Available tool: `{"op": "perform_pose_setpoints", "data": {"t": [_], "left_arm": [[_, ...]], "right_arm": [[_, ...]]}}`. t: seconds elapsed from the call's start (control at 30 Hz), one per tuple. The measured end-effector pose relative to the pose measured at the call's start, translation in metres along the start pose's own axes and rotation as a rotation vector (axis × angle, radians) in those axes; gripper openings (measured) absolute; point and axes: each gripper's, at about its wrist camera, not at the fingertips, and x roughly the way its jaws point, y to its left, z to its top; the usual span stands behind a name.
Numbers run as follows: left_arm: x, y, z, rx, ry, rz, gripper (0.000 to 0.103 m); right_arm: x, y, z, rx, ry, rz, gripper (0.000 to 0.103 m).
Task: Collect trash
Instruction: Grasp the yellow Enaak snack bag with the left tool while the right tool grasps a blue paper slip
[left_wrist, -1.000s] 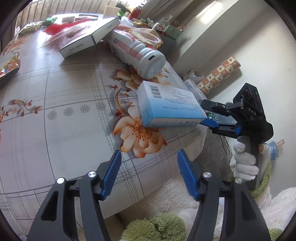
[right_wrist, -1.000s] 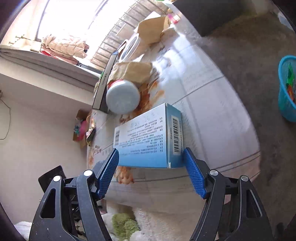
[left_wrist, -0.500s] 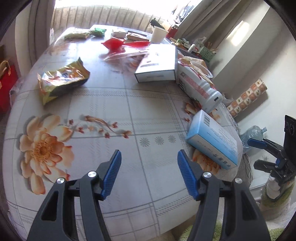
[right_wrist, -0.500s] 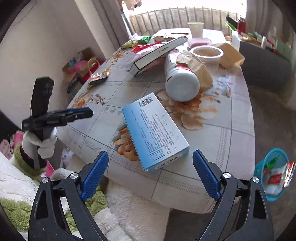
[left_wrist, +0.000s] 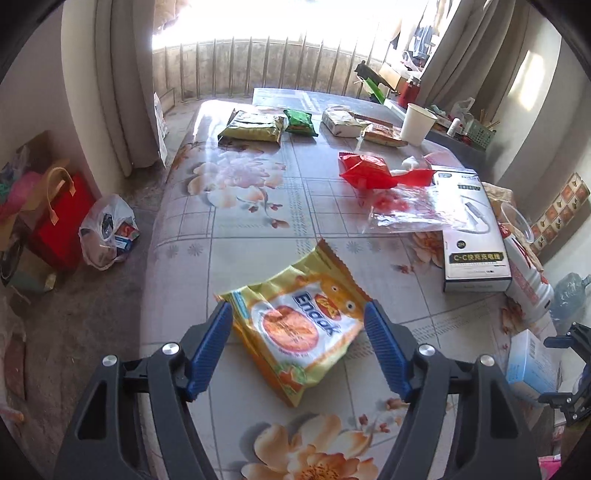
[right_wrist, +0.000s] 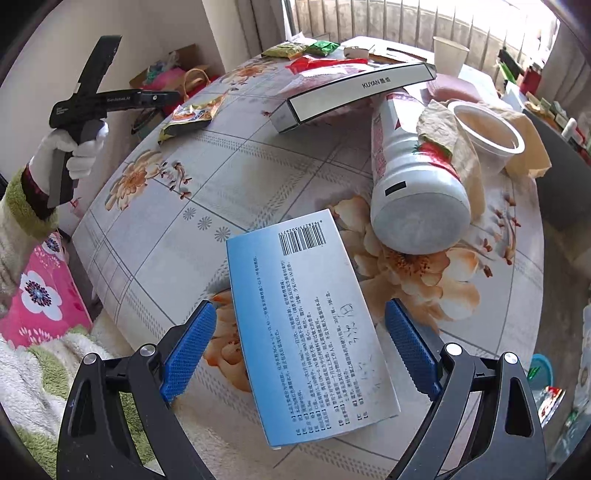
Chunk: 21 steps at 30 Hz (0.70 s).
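Both tools open over littered surface, nothing gripped.

Left tool (left_wrist: 297, 341), jaws just widened, straddles the snack packet (left_wrist: 295, 325) near the surface's near edge; right tool (right_wrist: 301, 347) stands wide around the blue box (right_wrist: 310, 332) overhanging that edge, pads clear.

A crinkled yellow foil snack packet (left_wrist: 295, 325) printed with an orange picture and blue lettering lies flat and askew near the close edge of the flower-patterned surface (left_wrist: 258, 229), one corner pointing away. A flat pale-blue cardboard box (right_wrist: 310, 325) with a barcode, small printed text and handwriting lies face up with its near end jutting over that surface's rim. Just beyond it a white plastic bottle (right_wrist: 413, 184) with a red-printed label lies on its side, its base toward the box.
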Motion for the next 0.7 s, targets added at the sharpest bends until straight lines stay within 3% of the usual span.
{"op": "perform_pose_setpoints", "data": {"t": [0.13, 0.23, 0.37, 0.53, 0.7], "left_arm": [[0.042, 0.015, 0.026, 0.021, 0.063, 0.039, 0.071], [0.062, 0.022, 0.029, -0.037, 0.136, 0.003, 0.070], [0.052, 0.008, 0.015, -0.074, 0.168, -0.071, 0.070], [0.017, -0.024, -0.028, -0.119, 0.199, -0.200, 0.070], [-0.007, -0.049, -0.054, -0.125, 0.179, -0.236, 0.070]], "right_arm": [[0.005, 0.002, 0.000, 0.012, 0.012, 0.018, 0.088], [0.005, 0.002, -0.003, 0.037, 0.010, 0.032, 0.088], [0.005, 0.000, -0.008, 0.088, 0.015, 0.038, 0.088], [-0.001, -0.002, -0.019, 0.151, 0.002, 0.056, 0.087], [-0.004, -0.002, -0.027, 0.207, -0.014, 0.060, 0.085]]}}
